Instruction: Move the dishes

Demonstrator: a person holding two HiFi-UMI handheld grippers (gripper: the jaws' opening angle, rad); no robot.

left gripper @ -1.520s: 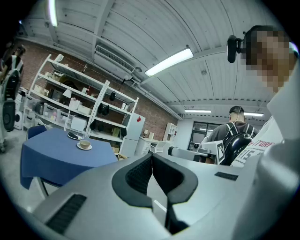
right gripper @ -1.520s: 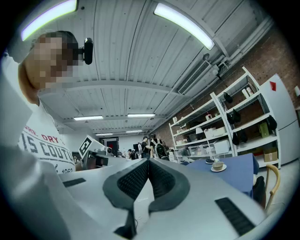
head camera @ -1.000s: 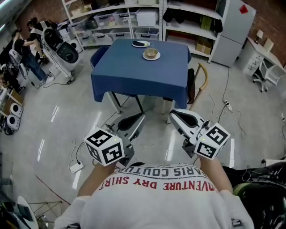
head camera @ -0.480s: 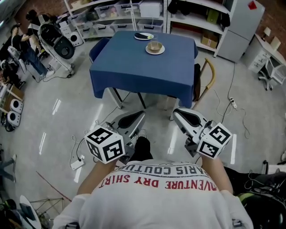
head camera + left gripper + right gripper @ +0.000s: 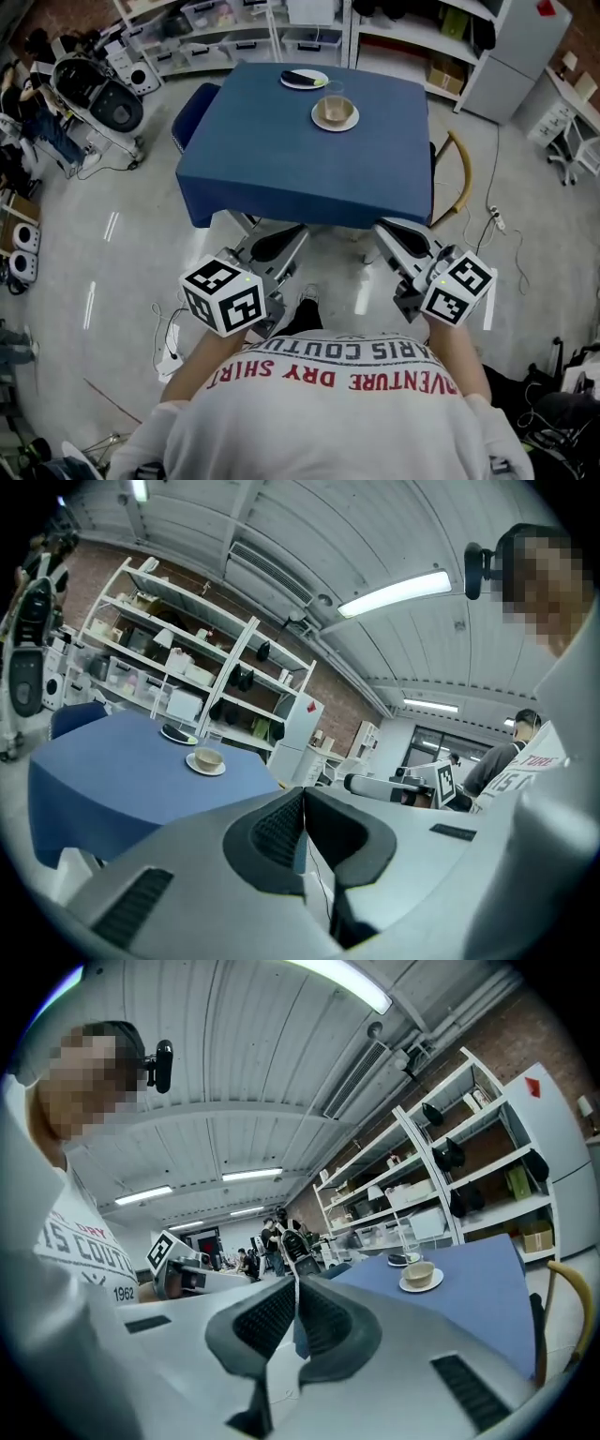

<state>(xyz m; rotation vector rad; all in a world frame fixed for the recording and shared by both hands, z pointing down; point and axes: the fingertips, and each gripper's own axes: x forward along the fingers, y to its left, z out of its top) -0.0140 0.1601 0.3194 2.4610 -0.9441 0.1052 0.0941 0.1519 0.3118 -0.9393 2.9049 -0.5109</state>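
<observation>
A workshop with grey floor and open shelves [image 5: 234, 19] along the far wall holds a square table [image 5: 281, 169] under a blue cloth, and the dishes stand together near its far edge: a cup [image 5: 335, 110] on a saucer [image 5: 319, 122], a clear glass [image 5: 335, 90] just behind it, and a plate [image 5: 304, 79] with something dark on it nearest the far edge. The left gripper [image 5: 292, 236] and right gripper [image 5: 392, 234] are held side by side short of the table's near edge, both pointing toward it, each with jaws pressed together on nothing. The dishes lie straight ahead and well apart from both, across almost the whole cloth, roughly on the line between the two grippers: each gripper's own view puts them to its inner side. Neither looks plainly nearer, so the reach probably needs both carried forward over the table.
</observation>
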